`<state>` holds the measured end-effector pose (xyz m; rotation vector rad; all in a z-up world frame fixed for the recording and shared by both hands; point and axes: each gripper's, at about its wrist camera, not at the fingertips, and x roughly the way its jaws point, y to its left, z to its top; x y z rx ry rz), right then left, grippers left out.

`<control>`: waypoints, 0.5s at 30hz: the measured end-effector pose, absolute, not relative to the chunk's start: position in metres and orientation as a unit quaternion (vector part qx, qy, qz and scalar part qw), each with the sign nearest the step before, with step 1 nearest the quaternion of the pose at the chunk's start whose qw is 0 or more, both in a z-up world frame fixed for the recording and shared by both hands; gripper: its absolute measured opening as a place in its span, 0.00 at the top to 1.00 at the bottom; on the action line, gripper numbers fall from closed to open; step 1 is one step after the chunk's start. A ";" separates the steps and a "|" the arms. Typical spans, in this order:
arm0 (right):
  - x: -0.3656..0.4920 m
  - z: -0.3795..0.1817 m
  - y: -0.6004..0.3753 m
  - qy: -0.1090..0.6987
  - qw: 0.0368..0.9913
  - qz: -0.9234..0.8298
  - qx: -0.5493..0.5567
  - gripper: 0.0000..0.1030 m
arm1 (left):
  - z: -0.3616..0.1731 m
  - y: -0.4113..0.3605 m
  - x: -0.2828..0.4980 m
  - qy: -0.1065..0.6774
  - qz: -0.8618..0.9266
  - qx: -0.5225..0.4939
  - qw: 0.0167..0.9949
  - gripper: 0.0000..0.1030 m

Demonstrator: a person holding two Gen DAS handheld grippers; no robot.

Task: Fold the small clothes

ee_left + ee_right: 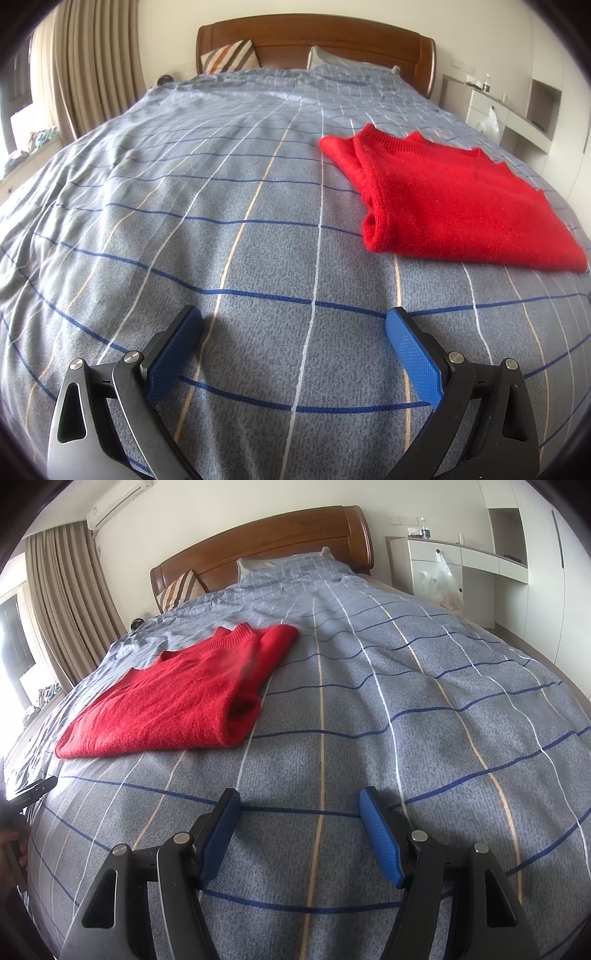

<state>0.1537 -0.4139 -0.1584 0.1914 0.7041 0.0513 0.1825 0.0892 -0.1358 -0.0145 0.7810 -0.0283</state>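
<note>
A red knitted sweater (454, 199) lies folded flat on the blue checked bedspread (221, 206), with its collar toward the headboard. In the left wrist view it is ahead and to the right of my left gripper (294, 319), which is open and empty just above the bedspread. In the right wrist view the sweater (177, 698) is ahead and to the left of my right gripper (300, 803), which is open and empty over the bedspread (406, 709). Neither gripper touches the sweater. Part of the left gripper (31, 794) shows at the left edge of the right wrist view.
A wooden headboard (317, 40) and pillows (229, 55) stand at the far end. Curtains (92, 70) and a window sill are on the left. White cabinets (458, 568) with a plastic bag (441, 583) stand to the right of the bed.
</note>
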 end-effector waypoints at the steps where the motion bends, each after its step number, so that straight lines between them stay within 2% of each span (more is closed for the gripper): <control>1: 0.154 -0.158 -0.414 0.344 0.934 0.025 0.094 0.35 | -0.136 0.089 0.182 0.380 -0.014 -0.007 0.925 0.03; 15: 0.154 -0.158 -0.413 0.345 0.934 0.023 0.091 0.35 | -0.136 0.089 0.182 0.380 -0.014 -0.007 0.925 0.03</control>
